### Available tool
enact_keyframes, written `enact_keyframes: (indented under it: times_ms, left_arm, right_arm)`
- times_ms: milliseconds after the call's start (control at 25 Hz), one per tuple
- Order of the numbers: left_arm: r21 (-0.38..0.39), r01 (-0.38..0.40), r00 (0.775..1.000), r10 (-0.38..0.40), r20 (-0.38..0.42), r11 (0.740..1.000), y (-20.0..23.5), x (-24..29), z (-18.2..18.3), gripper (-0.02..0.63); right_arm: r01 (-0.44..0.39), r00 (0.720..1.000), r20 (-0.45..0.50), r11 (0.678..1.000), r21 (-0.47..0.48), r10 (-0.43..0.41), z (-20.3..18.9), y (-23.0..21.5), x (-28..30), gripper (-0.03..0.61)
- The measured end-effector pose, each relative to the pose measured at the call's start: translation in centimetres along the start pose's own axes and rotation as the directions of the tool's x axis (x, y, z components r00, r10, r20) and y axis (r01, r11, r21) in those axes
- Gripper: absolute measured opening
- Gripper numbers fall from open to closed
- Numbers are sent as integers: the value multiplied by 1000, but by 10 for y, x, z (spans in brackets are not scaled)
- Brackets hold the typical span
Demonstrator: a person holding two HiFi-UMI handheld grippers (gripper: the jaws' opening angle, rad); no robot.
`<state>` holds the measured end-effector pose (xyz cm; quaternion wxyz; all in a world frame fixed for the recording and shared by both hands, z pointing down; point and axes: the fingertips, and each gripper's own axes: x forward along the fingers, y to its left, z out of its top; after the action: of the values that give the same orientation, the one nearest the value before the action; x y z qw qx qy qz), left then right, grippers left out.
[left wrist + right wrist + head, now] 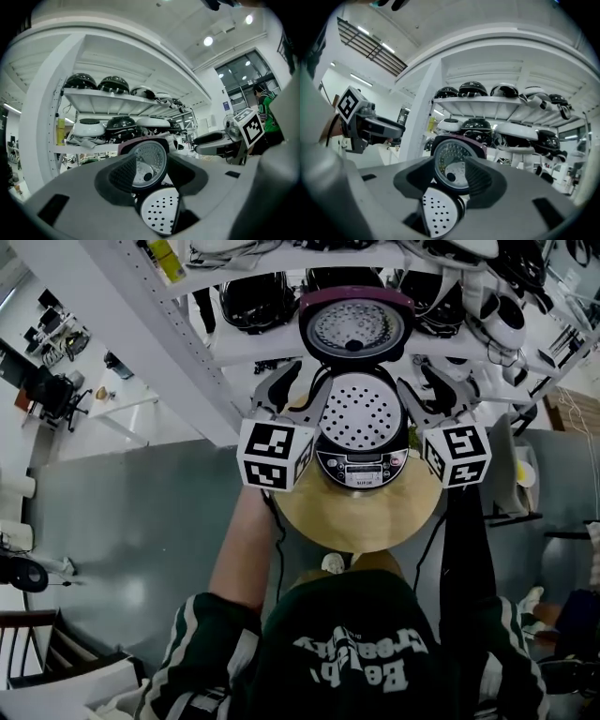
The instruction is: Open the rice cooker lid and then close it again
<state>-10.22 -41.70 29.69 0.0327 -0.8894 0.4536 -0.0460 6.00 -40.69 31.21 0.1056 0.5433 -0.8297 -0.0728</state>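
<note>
A rice cooker [361, 468] stands on a round wooden table [319, 517] with its maroon-rimmed lid [356, 326] raised upright behind the pot. A white perforated tray [359, 412] fills the pot opening. My left gripper [302, 381] is open at the cooker's left side, level with the pot rim. My right gripper [429, 385] is open at the cooker's right side. In the left gripper view the lid [149, 161] and tray [161, 213] show beyond the spread jaws, and the pads hold nothing. The right gripper view shows the same lid [452, 168] and tray [438, 211].
White shelves [253, 343] just behind the table carry several other rice cookers. A slanted white shelf post [141, 324] runs at the left. A chair [56, 652] stands at the lower left on the grey floor. The person's sleeves and torso fill the bottom of the head view.
</note>
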Motion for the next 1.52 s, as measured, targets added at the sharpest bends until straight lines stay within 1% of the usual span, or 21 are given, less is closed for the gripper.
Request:
enact_keyframes:
  times_ms: [80,200,240,360,520,600,680,760,800,880,1000,1160,1320,1400,1520]
  left_arm:
    - [-3,3,1000,-3,-3,1000,10,19,8,201]
    - [-16,4,1000,-4,1,1000,27,49,21,210]
    - [-32,3,1000,-2,4,999,34,59,26,221]
    - [-88,-14,1000,15,9,996,56,90,38,227]
    - [-119,-35,999,35,2,992,83,132,47,233]
    - [-131,-45,999,44,-17,990,96,150,47,233]
    - [-153,-38,998,30,-57,988,102,168,40,239]
    - [-191,-15,995,-3,-97,982,101,182,30,261]
    - [-213,-8,994,-15,-104,977,99,185,27,262]
    - [-239,-7,995,-17,-99,971,98,184,26,262]
    - [-236,-15,996,-5,-84,972,95,178,26,261]
    - [-225,-8,997,-9,-74,974,84,162,23,261]
    - [-199,10,998,-23,-64,980,66,135,17,261]
    - [-205,25,997,-40,-65,978,55,117,11,261]
    - [-226,54,995,-71,-71,973,37,88,-2,261]
  right_arm:
    - [-16,1000,17,1000,16,15,11,-17,15,209]
    - [-47,998,46,996,71,44,24,-46,42,221]
    - [-53,997,54,995,89,49,27,-55,51,222]
    - [-69,996,73,987,148,59,38,-82,82,222]
    - [-92,994,74,971,220,78,47,-114,123,221]
    - [-101,994,60,969,225,90,47,-122,142,222]
    - [-122,993,19,964,234,120,40,-125,159,207]
    - [-157,986,-13,945,287,167,30,-123,171,201]
    - [-170,983,-14,931,322,185,28,-123,173,195]
    - [-183,980,-10,918,352,199,28,-122,173,193]
    - [-183,979,-20,921,345,202,28,-119,168,195]
    - [-185,978,-33,923,337,208,25,-110,151,194]
    - [-180,978,-48,931,317,205,20,-92,124,195]
    - [-181,976,-63,933,310,211,14,-80,106,195]
    - [-191,971,-79,927,323,227,1,-60,77,196]
